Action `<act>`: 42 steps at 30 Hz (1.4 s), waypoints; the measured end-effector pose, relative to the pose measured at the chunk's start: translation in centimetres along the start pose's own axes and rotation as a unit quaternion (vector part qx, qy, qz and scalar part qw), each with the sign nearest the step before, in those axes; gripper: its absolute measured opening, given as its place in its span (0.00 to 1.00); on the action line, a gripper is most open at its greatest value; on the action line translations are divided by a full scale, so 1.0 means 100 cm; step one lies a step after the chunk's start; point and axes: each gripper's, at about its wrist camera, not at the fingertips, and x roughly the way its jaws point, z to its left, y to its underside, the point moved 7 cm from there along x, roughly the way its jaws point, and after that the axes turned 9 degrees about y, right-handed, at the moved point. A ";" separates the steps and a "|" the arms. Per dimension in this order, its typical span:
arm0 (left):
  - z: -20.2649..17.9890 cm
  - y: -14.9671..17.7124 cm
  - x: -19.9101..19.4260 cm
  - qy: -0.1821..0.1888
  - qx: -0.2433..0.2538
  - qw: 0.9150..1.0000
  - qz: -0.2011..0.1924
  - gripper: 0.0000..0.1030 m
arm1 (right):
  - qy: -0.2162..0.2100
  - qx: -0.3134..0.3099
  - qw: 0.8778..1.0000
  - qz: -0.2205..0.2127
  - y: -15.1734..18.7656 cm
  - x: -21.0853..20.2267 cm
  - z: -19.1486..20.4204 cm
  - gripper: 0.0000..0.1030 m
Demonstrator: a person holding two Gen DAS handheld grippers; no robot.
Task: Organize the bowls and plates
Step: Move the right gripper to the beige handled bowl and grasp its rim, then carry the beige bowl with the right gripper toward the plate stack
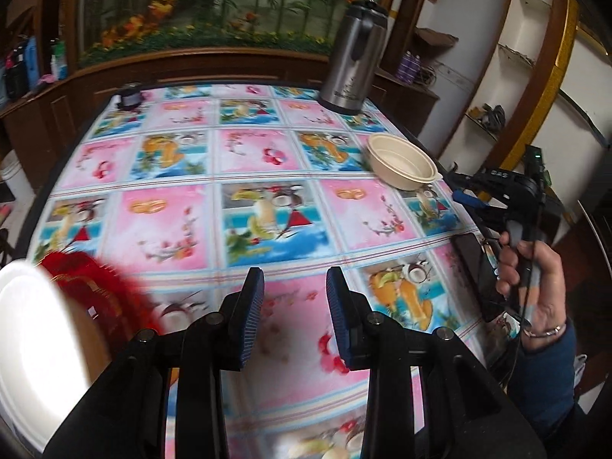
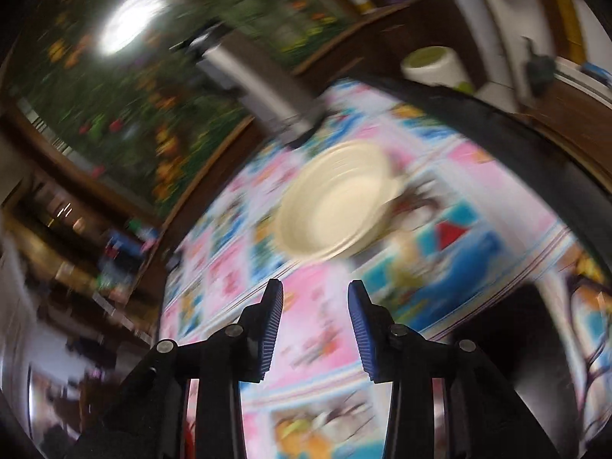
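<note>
On the far right of the table: a cream bowl, upright, empty.
Near left edge: a white plate, beside something red.
Left gripper: jaws apart, nothing between.
Right gripper: parted, empty, aimed at the bowl.
Handling: looks light, thin, stiff-rimmed; probably slides easily. Pinch the rim.

Two wrist views angled down over the table, both sharing the cream bowl.
</note>
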 end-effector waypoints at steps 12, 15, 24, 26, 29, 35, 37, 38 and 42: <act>-0.002 -0.010 0.036 0.021 -0.014 0.999 0.024 0.30 | 0.042 0.013 0.999 0.025 -0.029 0.061 -0.014 0.34; 0.002 -0.008 0.042 0.021 -0.022 0.999 0.030 0.30 | 0.042 0.009 0.999 0.029 -0.027 0.064 -0.014 0.19; 0.004 -0.003 0.048 0.022 -0.022 0.999 0.034 0.30 | -0.003 -0.039 0.997 0.061 0.006 0.043 0.008 0.09; 0.003 0.000 0.049 0.023 -0.020 0.999 0.035 0.30 | -0.023 -0.051 0.995 0.080 0.021 0.037 0.016 0.09; 0.001 0.003 0.049 0.025 -0.018 0.999 0.036 0.30 | -0.059 -0.072 0.988 0.121 0.053 0.025 0.030 0.09; 0.006 0.008 0.058 0.024 -0.025 0.999 0.042 0.30 | -0.077 -0.139 0.975 0.154 0.108 0.005 0.055 0.08; 0.007 0.009 0.063 0.026 -0.028 0.998 0.044 0.30 | -0.070 -0.157 0.974 0.147 0.114 0.002 0.061 0.09; 0.008 0.008 0.067 0.019 -0.026 0.999 0.044 0.30 | -0.066 -0.164 0.974 0.141 0.115 0.002 0.063 0.09; 0.012 0.007 0.081 0.012 -0.024 0.999 0.044 0.30 | -0.050 -0.186 0.973 0.128 0.121 -0.001 0.068 0.14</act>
